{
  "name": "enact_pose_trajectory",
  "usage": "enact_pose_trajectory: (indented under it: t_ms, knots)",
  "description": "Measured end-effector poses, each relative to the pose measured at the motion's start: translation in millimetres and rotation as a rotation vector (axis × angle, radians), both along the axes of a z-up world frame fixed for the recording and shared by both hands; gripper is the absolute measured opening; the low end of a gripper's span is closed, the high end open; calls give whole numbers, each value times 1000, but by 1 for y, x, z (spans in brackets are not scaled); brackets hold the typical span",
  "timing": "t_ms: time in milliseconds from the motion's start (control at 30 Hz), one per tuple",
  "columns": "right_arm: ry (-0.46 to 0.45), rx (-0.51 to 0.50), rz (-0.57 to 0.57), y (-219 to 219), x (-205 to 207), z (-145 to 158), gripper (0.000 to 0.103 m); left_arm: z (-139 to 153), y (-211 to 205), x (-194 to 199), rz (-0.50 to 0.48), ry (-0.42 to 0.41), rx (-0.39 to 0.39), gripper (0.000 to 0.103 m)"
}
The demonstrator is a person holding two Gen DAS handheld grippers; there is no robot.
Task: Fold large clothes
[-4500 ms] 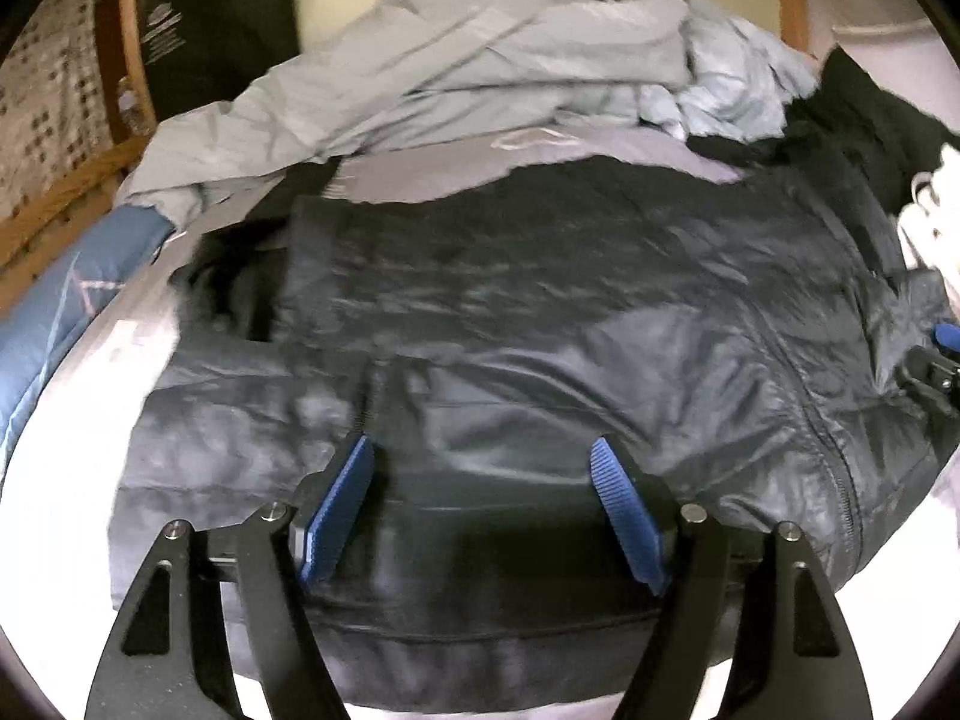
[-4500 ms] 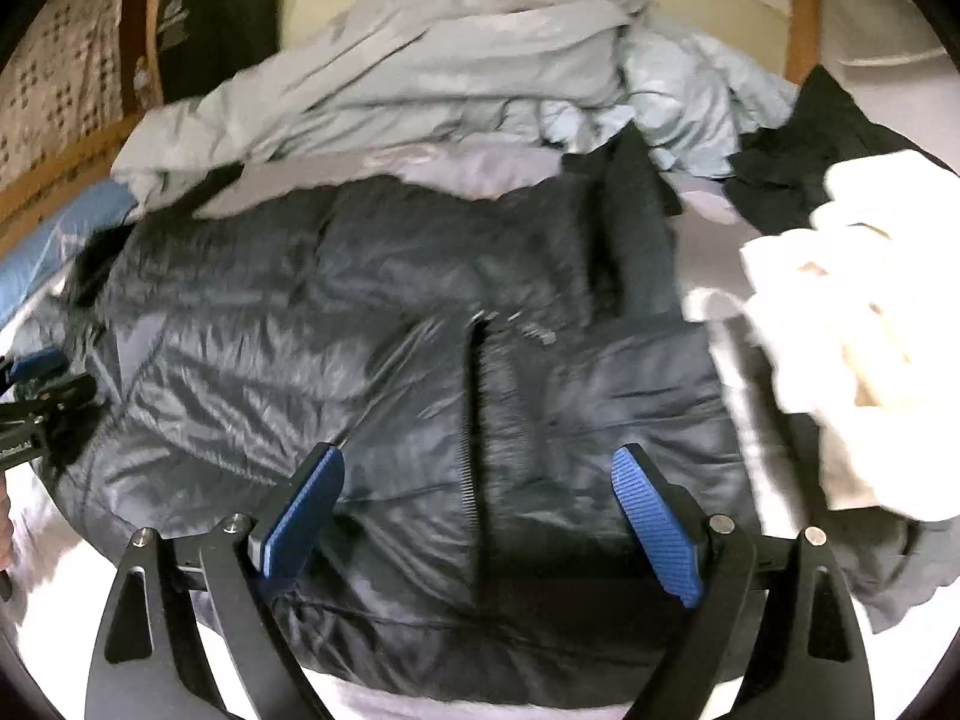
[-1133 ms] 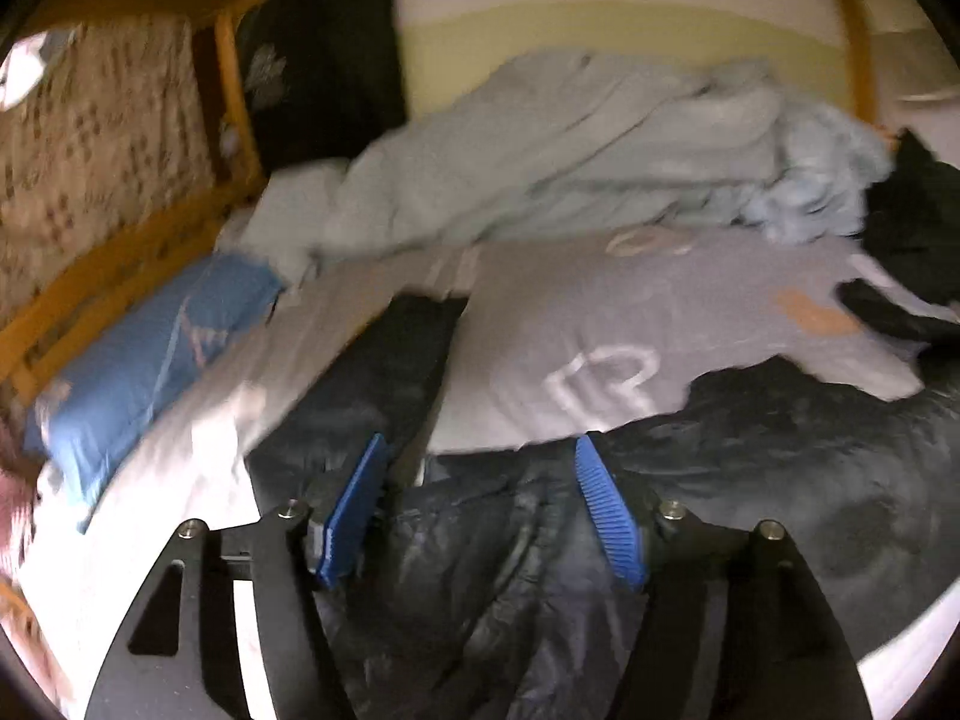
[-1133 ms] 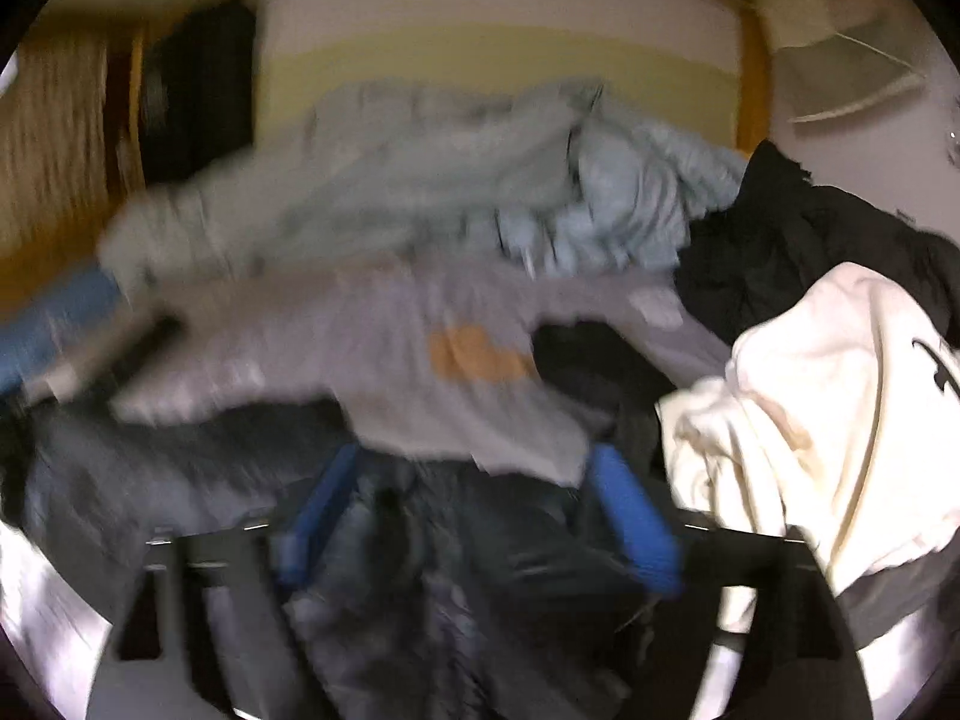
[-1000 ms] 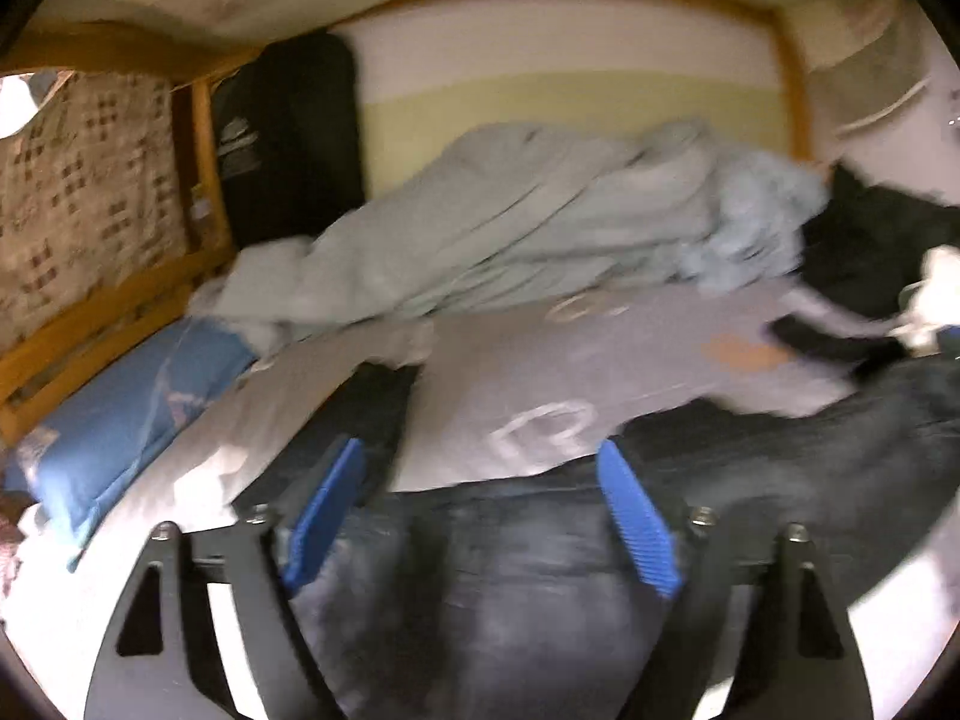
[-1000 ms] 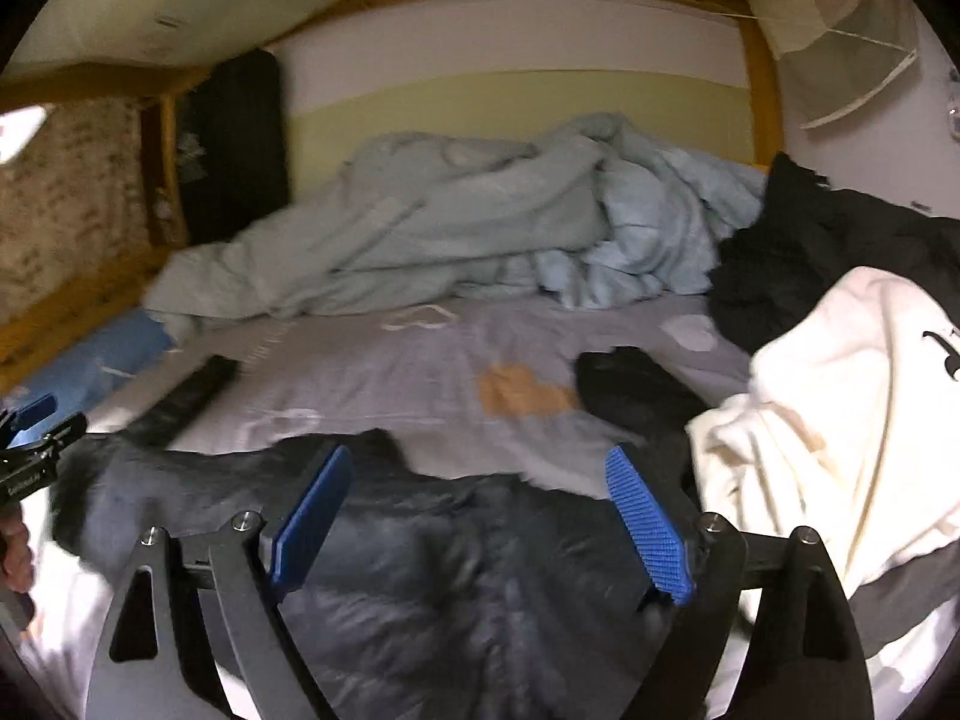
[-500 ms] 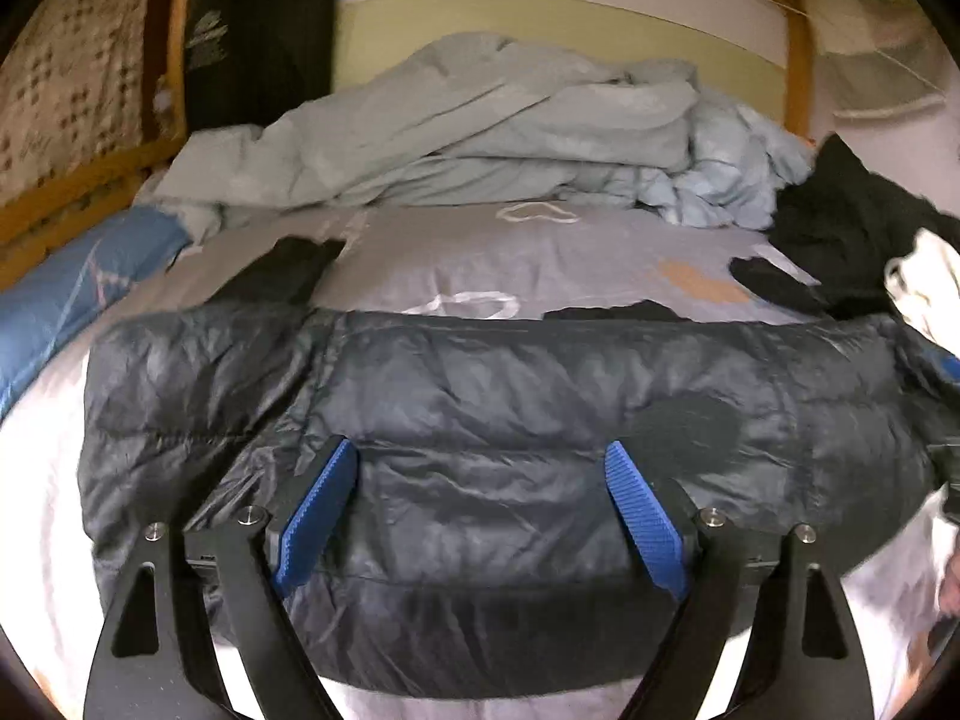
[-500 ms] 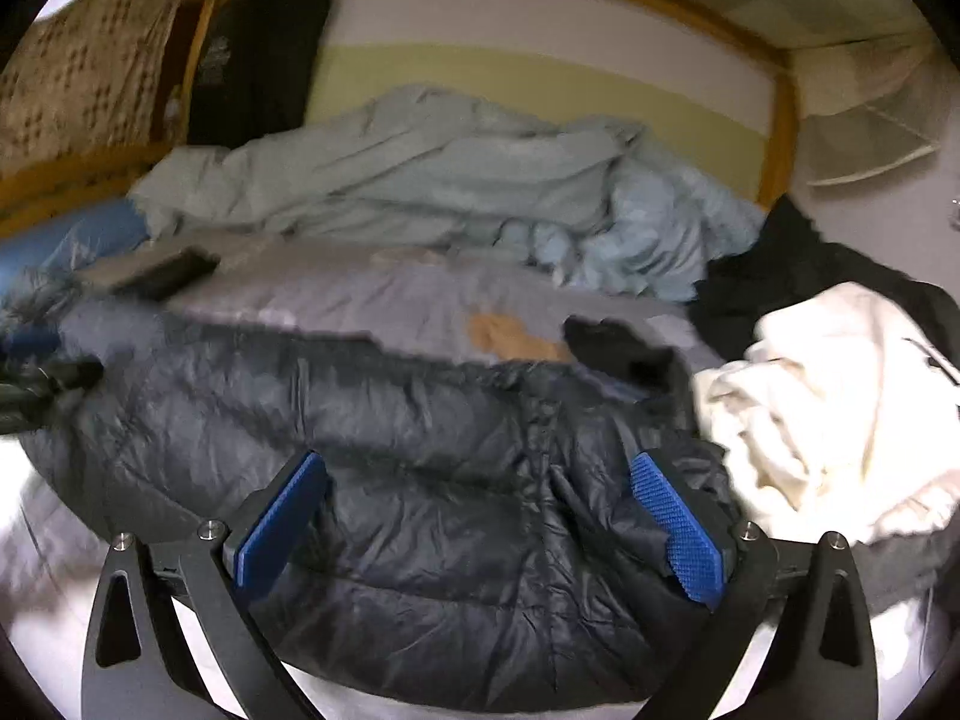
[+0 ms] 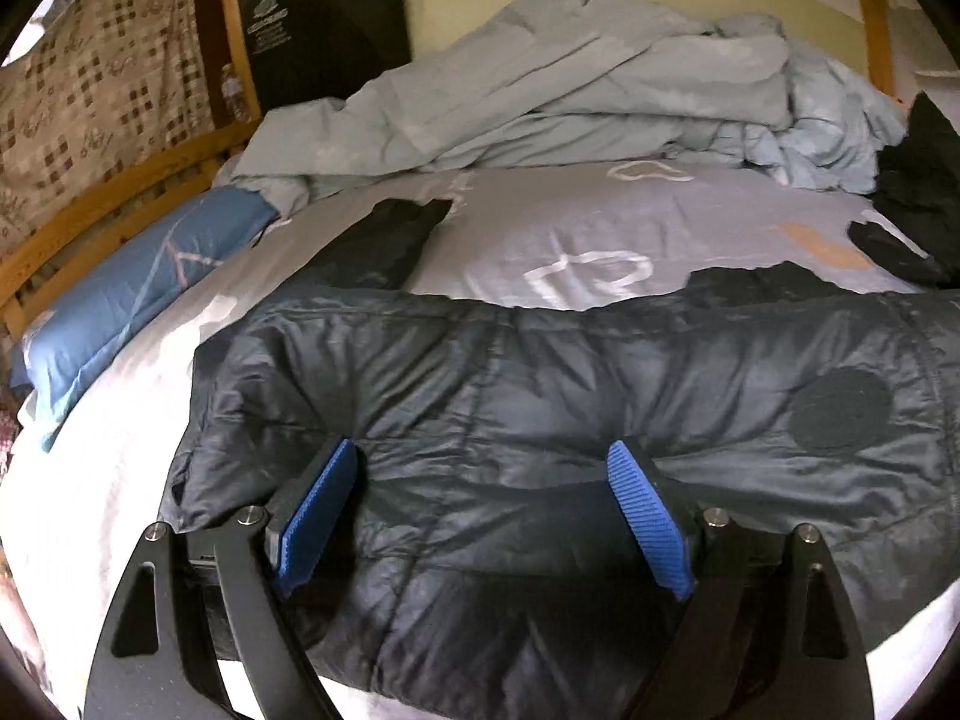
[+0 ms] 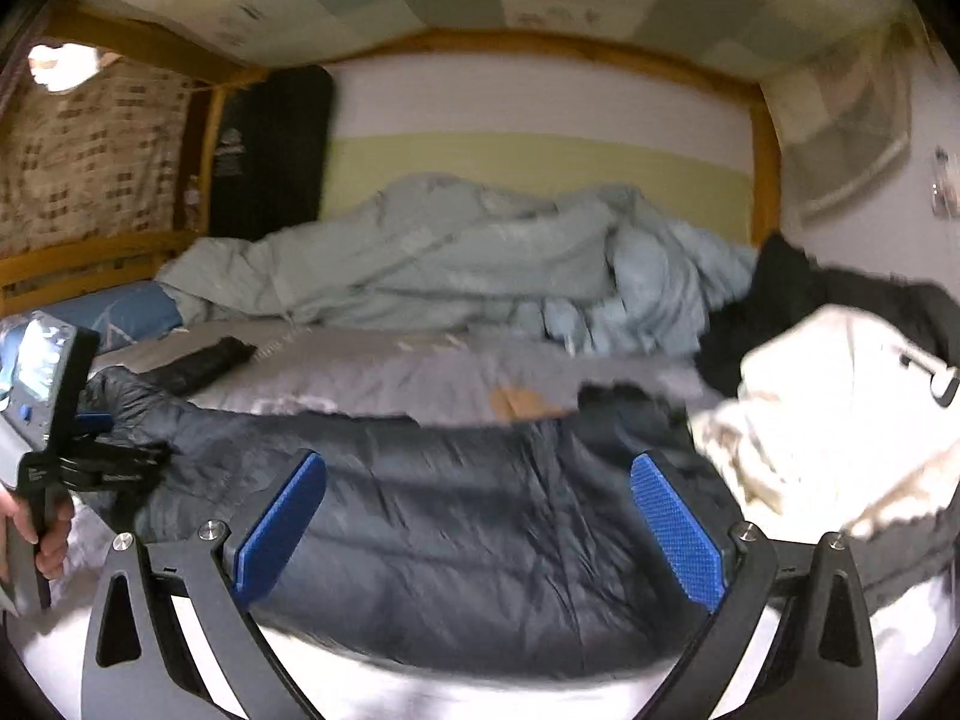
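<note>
Now we have the dark quilted puffer jacket (image 9: 540, 420) folded across the grey bed sheet (image 9: 600, 222); left gripper (image 9: 486, 498) and right gripper (image 10: 480, 516) both gape empty above it. Next: re-grip one end for a crosswise fold.

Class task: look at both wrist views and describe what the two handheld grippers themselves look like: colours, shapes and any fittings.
Left gripper and right gripper match: black angular arms with slot cut-outs, silver screws at the joints, and flat blue ribbed pads. The left one's black handle carries a small screen, seen from the right wrist view.
</note>
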State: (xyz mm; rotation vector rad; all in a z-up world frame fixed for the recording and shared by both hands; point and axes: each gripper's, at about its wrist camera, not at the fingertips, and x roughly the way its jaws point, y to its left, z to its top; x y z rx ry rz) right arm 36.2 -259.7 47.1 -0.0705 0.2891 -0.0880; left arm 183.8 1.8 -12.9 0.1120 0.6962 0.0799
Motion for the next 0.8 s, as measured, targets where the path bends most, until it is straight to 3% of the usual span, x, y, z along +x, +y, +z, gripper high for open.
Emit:
enact_pose_trajectory:
  t_ms: [200,367,500,600,800]
  knots:
    - [63,14,42,-28,31,-22,98,-9,12,10,38,40,-15,88]
    - [91,32,37,-50,69,-22,97,-12,21,13,51,44,-54,91]
    - [213,67,-13,-72,107,-31,97,-9,27,12,16,-23,-89,91]
    - [388,163,7,-91,136,-56,97,-6,28,15,3,-44,-103,91]
    - [464,124,-12,-85,146,-72,97,-20,17,33,-11,66,-37,92]
